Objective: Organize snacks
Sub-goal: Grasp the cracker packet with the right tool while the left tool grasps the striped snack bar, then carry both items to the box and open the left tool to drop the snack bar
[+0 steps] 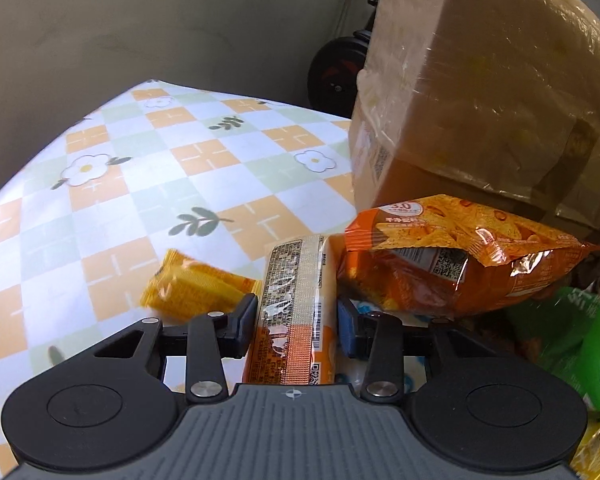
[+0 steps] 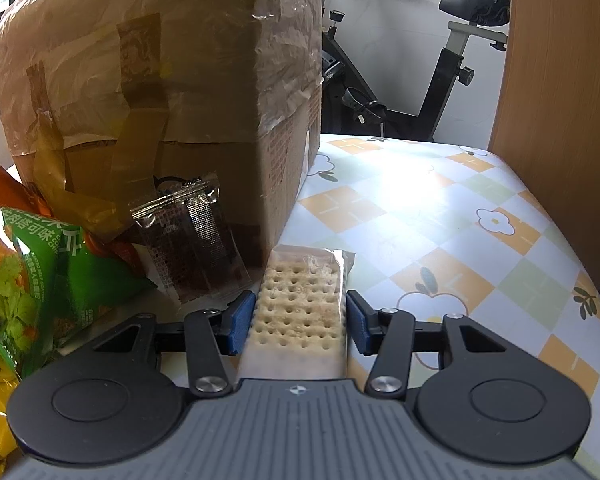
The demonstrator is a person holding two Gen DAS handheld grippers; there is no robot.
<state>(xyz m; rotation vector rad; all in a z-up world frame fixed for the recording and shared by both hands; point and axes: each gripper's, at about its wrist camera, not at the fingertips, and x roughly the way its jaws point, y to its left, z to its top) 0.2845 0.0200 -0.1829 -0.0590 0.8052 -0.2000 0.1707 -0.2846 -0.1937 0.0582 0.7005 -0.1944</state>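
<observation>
Left gripper [image 1: 296, 316] is clamped on a long orange snack pack [image 1: 296, 312], chip bag [image 1: 460, 256] just right of it. Right gripper [image 2: 298, 320] pinches a cracker pack [image 2: 300, 312], cardboard box [image 2: 160, 100] straight ahead.

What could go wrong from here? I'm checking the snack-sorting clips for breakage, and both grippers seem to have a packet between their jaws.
1. The right gripper squeezes a clear-wrapped cracker pack; the brittle crackers could crack under pressure.
2. The left gripper is shut on a long orange packet beside the orange chip bag; lifting could drag or topple that bag.
3. The taped cardboard box stands close ahead, so either packet could bump it.
</observation>
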